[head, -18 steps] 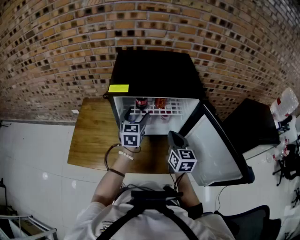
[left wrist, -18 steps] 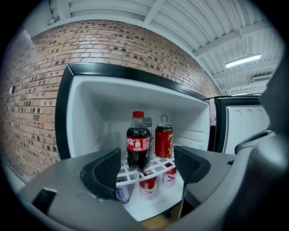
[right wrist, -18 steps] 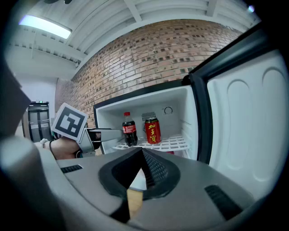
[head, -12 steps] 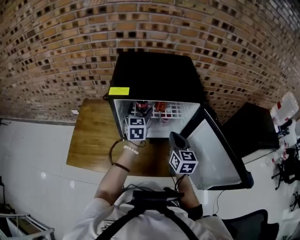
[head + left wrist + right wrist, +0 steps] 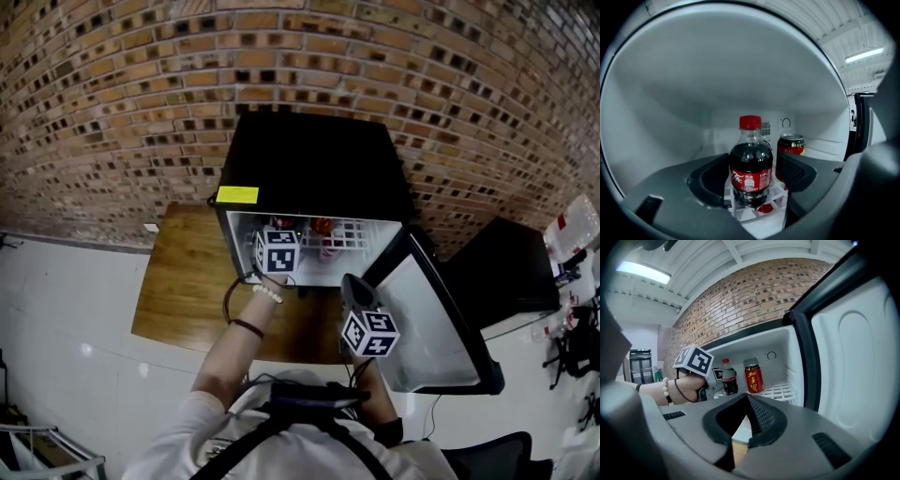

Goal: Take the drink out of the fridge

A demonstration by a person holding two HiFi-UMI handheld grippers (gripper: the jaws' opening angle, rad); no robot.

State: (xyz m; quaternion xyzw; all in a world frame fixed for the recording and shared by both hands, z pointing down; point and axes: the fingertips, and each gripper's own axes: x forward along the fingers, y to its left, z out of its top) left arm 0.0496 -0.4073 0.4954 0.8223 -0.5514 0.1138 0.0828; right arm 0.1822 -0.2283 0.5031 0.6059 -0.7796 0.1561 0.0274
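Note:
A small cola bottle [image 5: 750, 164] with a red cap stands upright on the white wire shelf [image 5: 774, 192] of the fridge. My left gripper [image 5: 752, 180] is inside the fridge, open. The bottle stands between its fingertips and I see no pad pressing on it. A red can [image 5: 790, 146] stands just behind and right of the bottle. In the head view the left gripper's marker cube [image 5: 277, 251] sits at the fridge mouth. My right gripper [image 5: 749, 401] is shut on nothing and hangs outside, in front of the open door [image 5: 422, 309].
The black mini fridge [image 5: 314, 159] stands on a wooden table [image 5: 183, 281] against a brick wall. Its door swings out to the right, close beside the right gripper. A black case [image 5: 506, 253] lies further right on the floor.
My left gripper has moved forward from the fridge's front edge into the compartment, up to the bottle. The right gripper has hardly moved.

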